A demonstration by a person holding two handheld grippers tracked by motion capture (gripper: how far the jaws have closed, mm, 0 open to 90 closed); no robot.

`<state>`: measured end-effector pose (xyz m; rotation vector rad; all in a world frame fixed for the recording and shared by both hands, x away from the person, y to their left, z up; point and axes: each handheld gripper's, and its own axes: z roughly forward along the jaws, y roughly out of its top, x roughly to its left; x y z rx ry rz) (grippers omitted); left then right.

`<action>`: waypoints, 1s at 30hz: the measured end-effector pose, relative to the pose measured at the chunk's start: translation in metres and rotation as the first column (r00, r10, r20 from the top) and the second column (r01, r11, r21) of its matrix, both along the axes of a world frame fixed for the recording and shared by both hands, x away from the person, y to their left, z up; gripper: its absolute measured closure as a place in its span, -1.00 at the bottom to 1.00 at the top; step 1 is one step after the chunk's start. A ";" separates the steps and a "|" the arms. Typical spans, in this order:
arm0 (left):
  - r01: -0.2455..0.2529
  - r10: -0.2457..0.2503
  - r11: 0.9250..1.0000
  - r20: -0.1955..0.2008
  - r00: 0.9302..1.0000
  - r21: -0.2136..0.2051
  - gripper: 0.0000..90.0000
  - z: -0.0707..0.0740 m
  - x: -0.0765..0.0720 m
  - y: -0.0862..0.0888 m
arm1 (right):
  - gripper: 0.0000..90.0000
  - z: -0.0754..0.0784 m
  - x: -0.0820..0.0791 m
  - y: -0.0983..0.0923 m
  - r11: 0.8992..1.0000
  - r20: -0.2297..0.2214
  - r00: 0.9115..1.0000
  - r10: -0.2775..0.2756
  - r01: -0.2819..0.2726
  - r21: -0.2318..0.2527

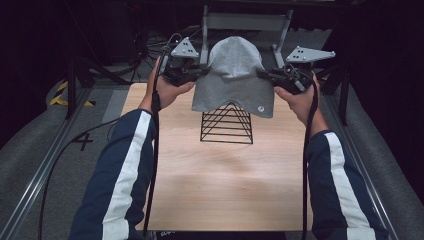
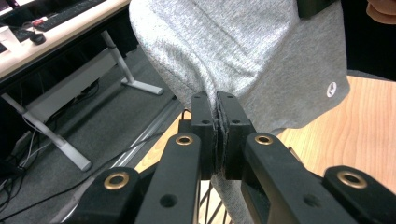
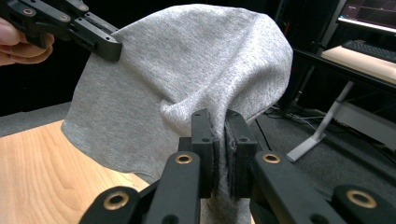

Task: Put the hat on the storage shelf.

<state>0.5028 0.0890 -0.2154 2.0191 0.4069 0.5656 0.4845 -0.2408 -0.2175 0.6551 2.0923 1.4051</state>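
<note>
Two grippers hold one grey knitted fabric hat up in the air above the far end of the light wooden table. The left gripper pinches the hat's left edge with its jaws clamped tight on the cloth, as the left gripper view shows at close range. The right gripper does the same on the opposite edge, jaws closed on a fold of grey fabric. The hat hangs stretched between them, crown up, its lower hem draping over the tip of a black wire triangular rack standing on the table. A small round white logo sits near the hem's right corner.
</note>
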 end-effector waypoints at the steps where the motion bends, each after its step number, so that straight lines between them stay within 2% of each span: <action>1: 0.007 -0.007 1.000 0.002 1.000 0.010 0.93 0.000 -0.001 0.002 | 0.87 -0.001 -0.002 0.001 1.000 0.001 1.000 0.006 -0.006 0.001; 3: 0.012 -0.012 1.000 -0.004 1.000 0.000 0.93 -0.002 -0.003 0.002 | 0.88 -0.004 -0.005 0.003 1.000 0.002 1.000 0.009 -0.009 -0.013; 7: 0.021 -0.020 1.000 -0.026 0.999 0.009 0.93 -0.016 -0.005 0.001 | 0.87 -0.011 -0.005 0.005 1.000 -0.005 1.000 0.013 -0.014 -0.022; 14: 0.026 -0.025 0.999 -0.052 0.998 0.019 0.93 -0.036 0.000 -0.001 | 0.87 -0.022 -0.002 0.004 0.999 -0.024 1.000 0.007 -0.008 -0.039; 16: 0.031 -0.029 0.999 -0.061 0.998 0.033 0.93 -0.041 0.002 -0.003 | 0.87 -0.027 -0.001 0.002 0.999 -0.032 0.999 0.002 -0.004 -0.045; 17: 0.035 -0.033 0.999 -0.074 0.997 0.024 0.93 -0.046 0.002 -0.004 | 0.87 -0.030 0.000 0.001 0.999 -0.036 0.999 0.003 -0.005 -0.046; 21: 0.043 -0.038 0.998 -0.091 0.995 0.052 0.93 -0.060 0.005 -0.009 | 0.87 -0.047 0.001 -0.002 0.998 -0.060 0.998 -0.005 0.001 -0.065; 28: 0.056 -0.047 0.996 -0.130 0.990 0.069 0.93 -0.089 0.005 -0.014 | 0.87 -0.079 0.000 -0.006 0.996 -0.116 0.993 -0.002 -0.009 -0.089; 30: 0.061 -0.050 0.995 -0.140 0.989 0.073 0.93 -0.098 0.004 -0.014 | 0.87 -0.088 -0.002 -0.006 0.997 -0.129 0.992 0.011 -0.021 -0.077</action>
